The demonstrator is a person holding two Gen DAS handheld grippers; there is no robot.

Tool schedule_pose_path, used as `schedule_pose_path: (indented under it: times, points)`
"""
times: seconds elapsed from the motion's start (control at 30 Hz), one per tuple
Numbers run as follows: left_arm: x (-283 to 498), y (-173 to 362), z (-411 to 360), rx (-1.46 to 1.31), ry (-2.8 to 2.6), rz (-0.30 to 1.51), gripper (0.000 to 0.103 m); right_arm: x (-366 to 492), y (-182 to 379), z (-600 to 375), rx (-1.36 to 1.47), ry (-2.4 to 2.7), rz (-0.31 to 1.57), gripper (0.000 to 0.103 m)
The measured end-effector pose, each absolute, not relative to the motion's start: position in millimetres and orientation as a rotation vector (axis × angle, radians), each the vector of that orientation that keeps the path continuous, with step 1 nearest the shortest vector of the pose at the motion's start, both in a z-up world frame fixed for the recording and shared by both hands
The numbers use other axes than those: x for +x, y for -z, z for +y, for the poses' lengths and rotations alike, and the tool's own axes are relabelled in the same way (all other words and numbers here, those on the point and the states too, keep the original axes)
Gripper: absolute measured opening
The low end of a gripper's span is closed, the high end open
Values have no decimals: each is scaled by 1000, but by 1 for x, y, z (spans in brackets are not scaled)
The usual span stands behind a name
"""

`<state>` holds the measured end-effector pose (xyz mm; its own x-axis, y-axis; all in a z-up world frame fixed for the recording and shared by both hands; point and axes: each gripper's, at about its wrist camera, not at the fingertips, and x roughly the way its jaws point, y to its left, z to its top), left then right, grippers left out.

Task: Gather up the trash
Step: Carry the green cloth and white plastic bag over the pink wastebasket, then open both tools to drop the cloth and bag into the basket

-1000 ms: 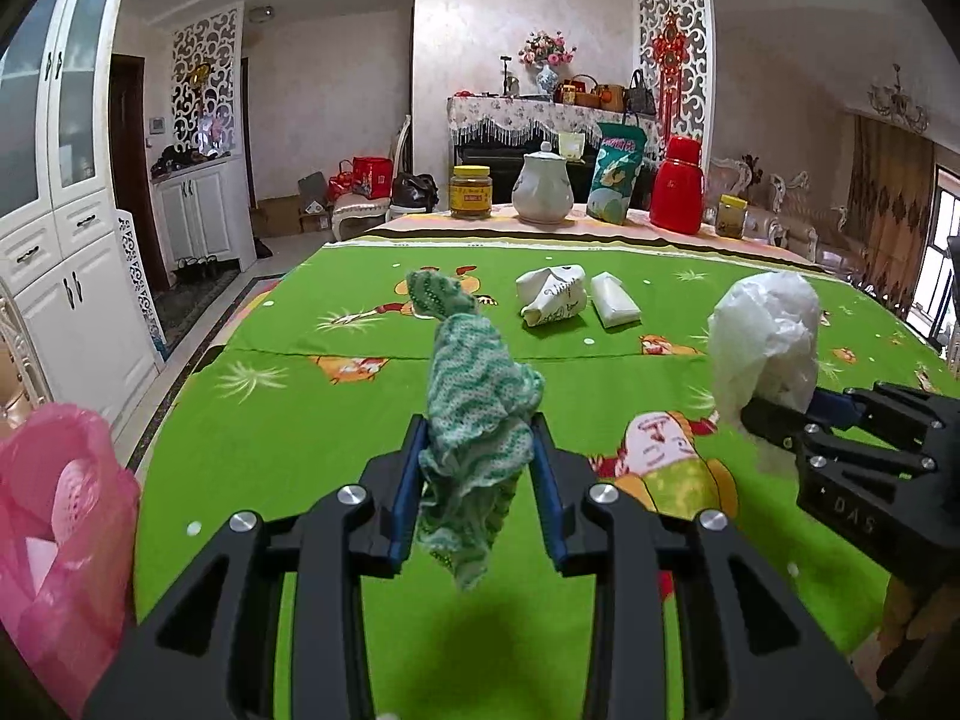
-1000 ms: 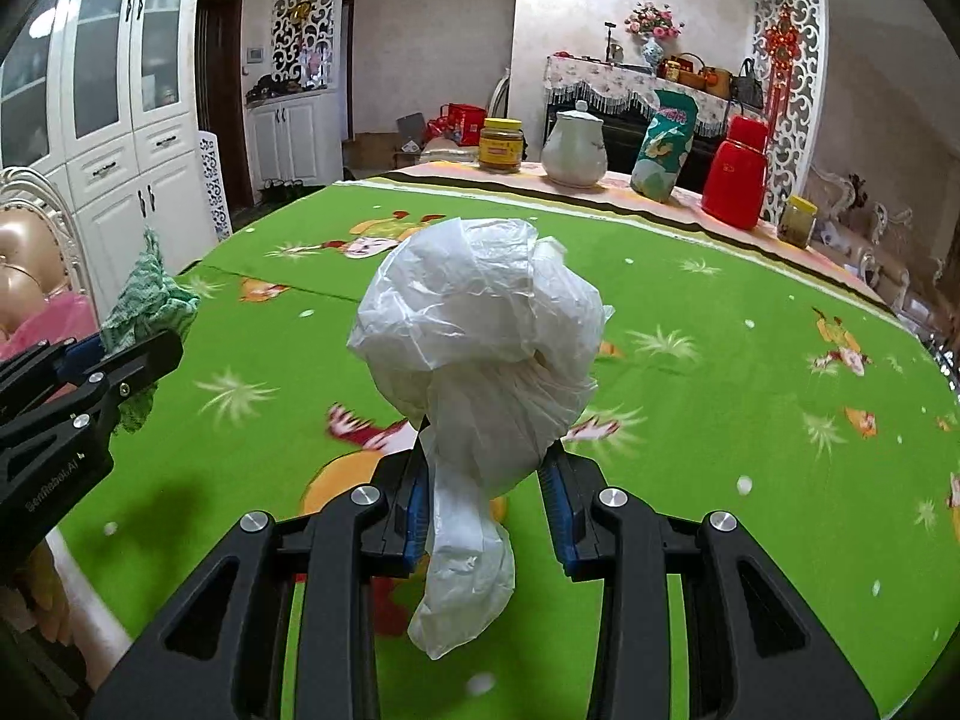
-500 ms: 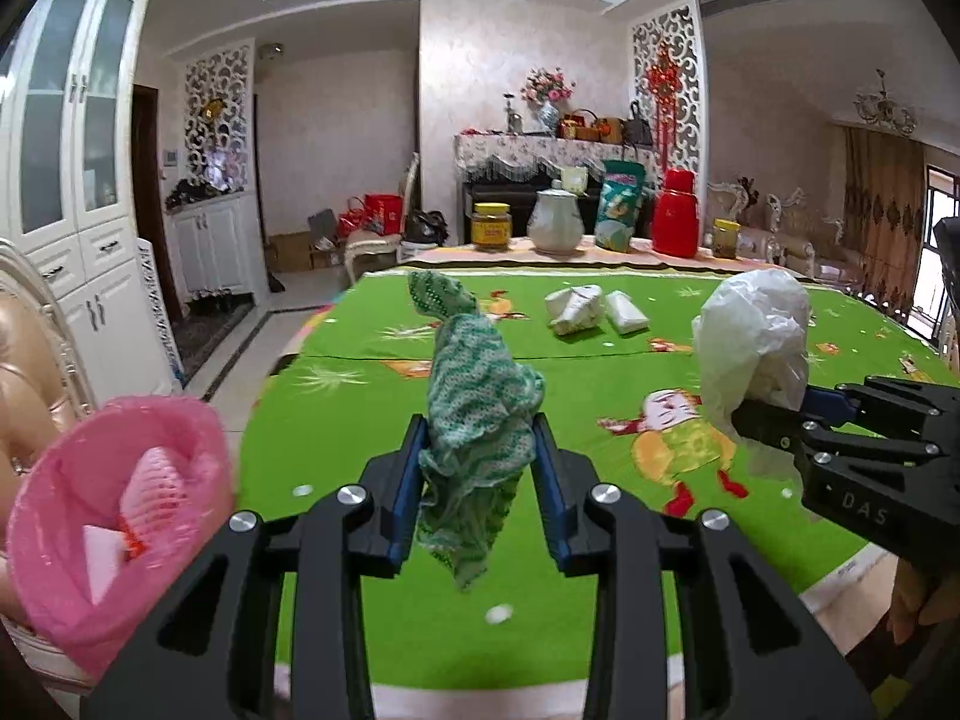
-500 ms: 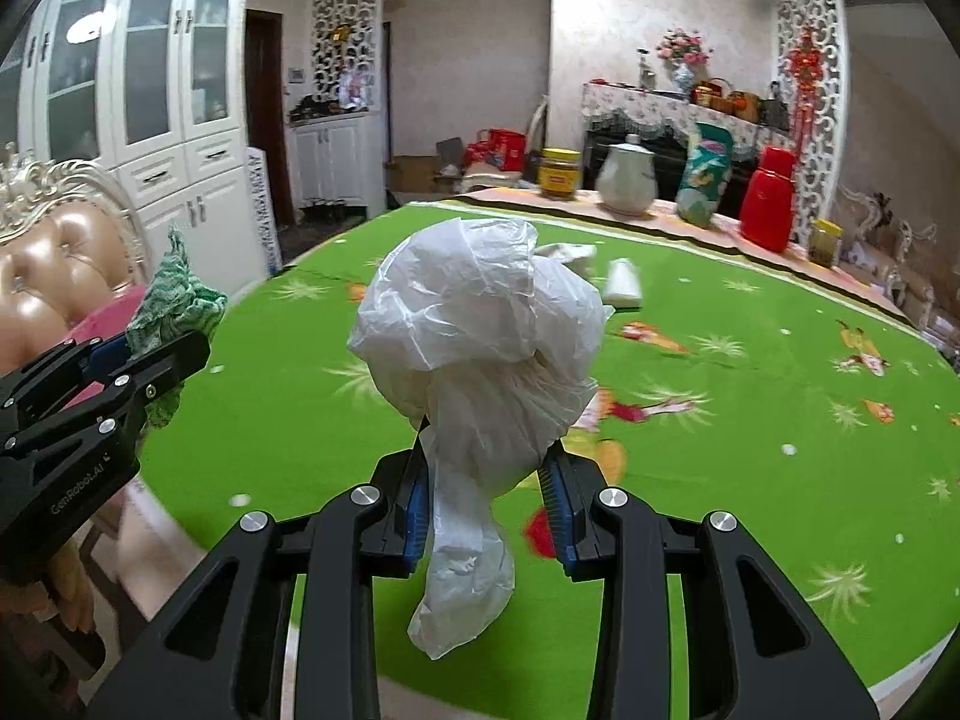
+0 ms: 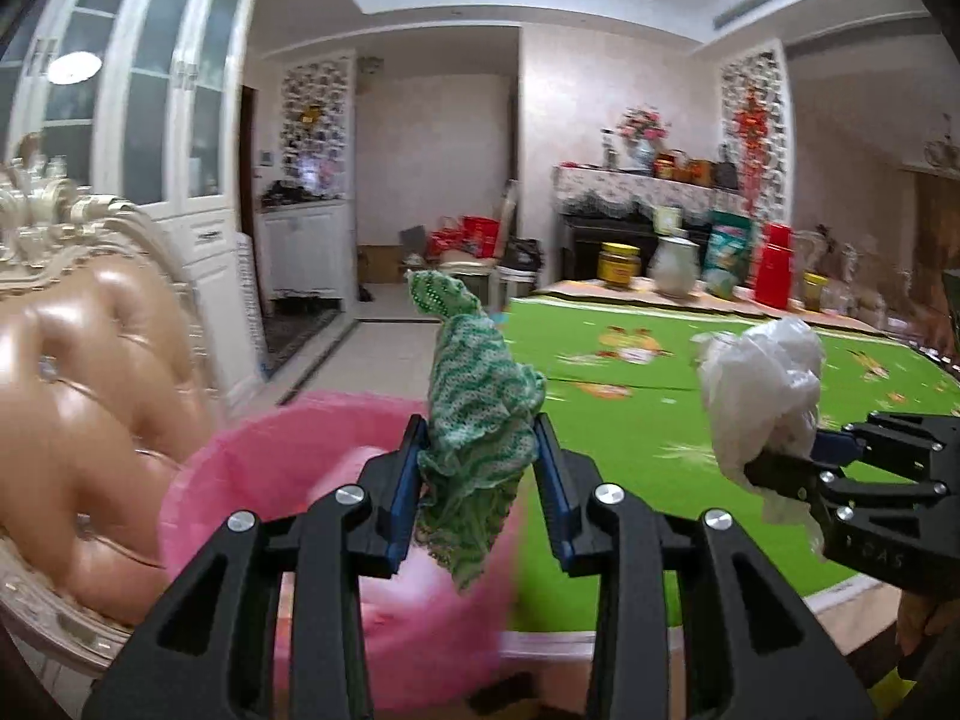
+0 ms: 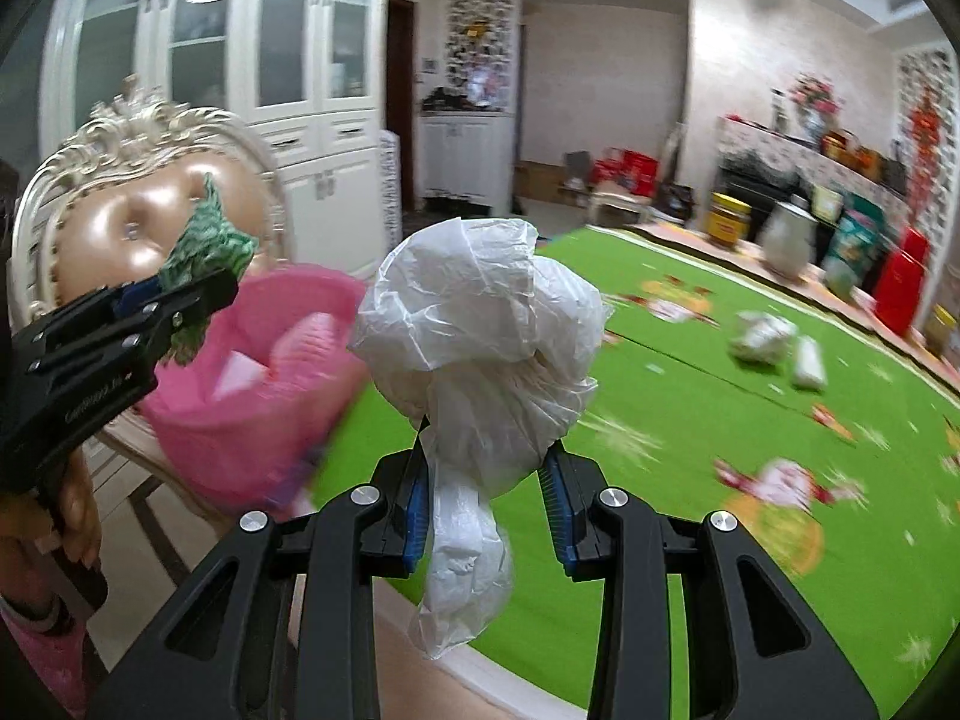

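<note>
Both loads swung from tablecloth (image 5: 630, 432) toward pink bin (image 5: 288, 450).

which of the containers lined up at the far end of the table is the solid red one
The red flask, second from the right end of the row, between the green snack bag and a small yellow jar. The yellow-lidded jar and the pale teapot stand further left.

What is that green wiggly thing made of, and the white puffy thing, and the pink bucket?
The green thing looks like knitted or woven cloth: zigzag stitches, soft droop. The white thing looks like thin plastic film, probably a bag: see-through, crinkly, slightly shiny. The pink bucket looks like smooth plastic, maybe lined with a pink bag; blur leaves that unclear.
</note>
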<state>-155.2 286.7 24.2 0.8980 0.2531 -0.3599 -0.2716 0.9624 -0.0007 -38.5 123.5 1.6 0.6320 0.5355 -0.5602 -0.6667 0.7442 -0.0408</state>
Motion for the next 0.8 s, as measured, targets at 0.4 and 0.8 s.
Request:
schedule_pose_path:
  times: [0.4,0.8]
  points:
    - [-142,2,397,-90,-369,512,38,-32,-1,240,-297,-873,553,35]
    - [-162,6,431,-111,-509,449,96,-21,8,252,-285,-913,558,86]
